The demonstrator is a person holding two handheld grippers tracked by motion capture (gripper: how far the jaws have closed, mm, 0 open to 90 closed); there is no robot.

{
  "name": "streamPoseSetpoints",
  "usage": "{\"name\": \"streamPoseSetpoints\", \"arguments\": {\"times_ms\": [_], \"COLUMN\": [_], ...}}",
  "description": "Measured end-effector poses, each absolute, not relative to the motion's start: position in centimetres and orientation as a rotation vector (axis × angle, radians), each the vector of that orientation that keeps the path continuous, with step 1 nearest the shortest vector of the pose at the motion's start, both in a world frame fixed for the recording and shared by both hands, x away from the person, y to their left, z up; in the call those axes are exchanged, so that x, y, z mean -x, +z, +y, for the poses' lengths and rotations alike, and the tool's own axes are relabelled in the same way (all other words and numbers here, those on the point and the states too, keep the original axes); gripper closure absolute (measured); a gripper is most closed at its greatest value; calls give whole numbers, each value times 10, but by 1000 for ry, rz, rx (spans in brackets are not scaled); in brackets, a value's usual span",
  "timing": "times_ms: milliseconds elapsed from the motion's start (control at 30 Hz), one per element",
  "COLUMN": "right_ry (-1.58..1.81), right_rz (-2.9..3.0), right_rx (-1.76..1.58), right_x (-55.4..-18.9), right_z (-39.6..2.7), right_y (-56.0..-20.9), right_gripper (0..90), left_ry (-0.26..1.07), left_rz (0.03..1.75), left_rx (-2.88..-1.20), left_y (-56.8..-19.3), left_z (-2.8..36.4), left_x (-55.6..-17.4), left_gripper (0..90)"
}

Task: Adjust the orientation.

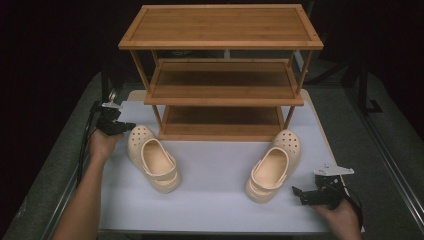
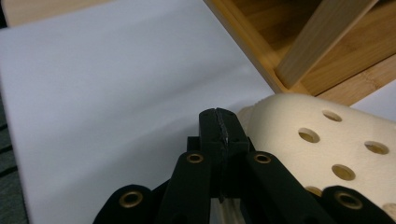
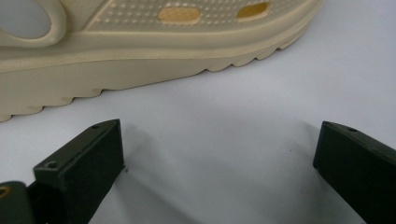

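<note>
Standing at the back of the white table (image 1: 210, 210), the wooden shoe rack (image 1: 220, 75) waits empty. Both cream clogs lie before it: left clog (image 1: 152, 157) beside the closed left gripper (image 1: 125, 126), right clog (image 1: 275, 167) near the wide-open right gripper (image 1: 296, 194). Best open the left jaws before pinching the clog's rim.

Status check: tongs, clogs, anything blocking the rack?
Left tongs shut, empty, at left clog's toe. Right tongs open, empty, beside right clog. Both clogs on table; rack shelves bare, nothing blocking.
</note>
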State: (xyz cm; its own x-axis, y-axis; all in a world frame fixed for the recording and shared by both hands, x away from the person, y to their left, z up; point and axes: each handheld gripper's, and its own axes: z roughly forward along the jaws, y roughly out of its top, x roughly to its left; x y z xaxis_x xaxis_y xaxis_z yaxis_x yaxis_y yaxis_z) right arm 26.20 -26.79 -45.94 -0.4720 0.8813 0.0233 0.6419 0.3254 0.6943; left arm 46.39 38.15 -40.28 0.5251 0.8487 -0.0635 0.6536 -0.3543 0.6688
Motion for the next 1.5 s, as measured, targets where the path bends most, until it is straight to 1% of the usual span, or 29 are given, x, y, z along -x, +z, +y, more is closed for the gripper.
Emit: {"name": "streamPoseSetpoints", "arguments": {"times_ms": [300, 467, 1033, 1367, 1500], "right_ry": [922, 921, 921, 921, 921], "right_rz": [2238, 2238, 2238, 2239, 2238], "right_rx": [-1355, -1355, -1355, -1355, -1355], "right_x": [-262, -262, -262, -262, -262], "right_z": [-268, -268, -268, -268, -268], "right_y": [-459, -459, -459, -459, -459], "right_gripper": [11, 12, 12, 11, 12], "left_ry": [387, 395, 362, 346, 348], "left_rz": [1195, 1154, 1058, 998, 996], "left_rx": [-2125, -2177, -2167, -2198, -2184], "left_y": [-403, -400, -407, -406, -408], "left_z": [377, 369, 346, 323, 316], "left_x": [-460, -453, -414, -392, -384], "left_gripper": [900, 900, 900, 900, 900]}}
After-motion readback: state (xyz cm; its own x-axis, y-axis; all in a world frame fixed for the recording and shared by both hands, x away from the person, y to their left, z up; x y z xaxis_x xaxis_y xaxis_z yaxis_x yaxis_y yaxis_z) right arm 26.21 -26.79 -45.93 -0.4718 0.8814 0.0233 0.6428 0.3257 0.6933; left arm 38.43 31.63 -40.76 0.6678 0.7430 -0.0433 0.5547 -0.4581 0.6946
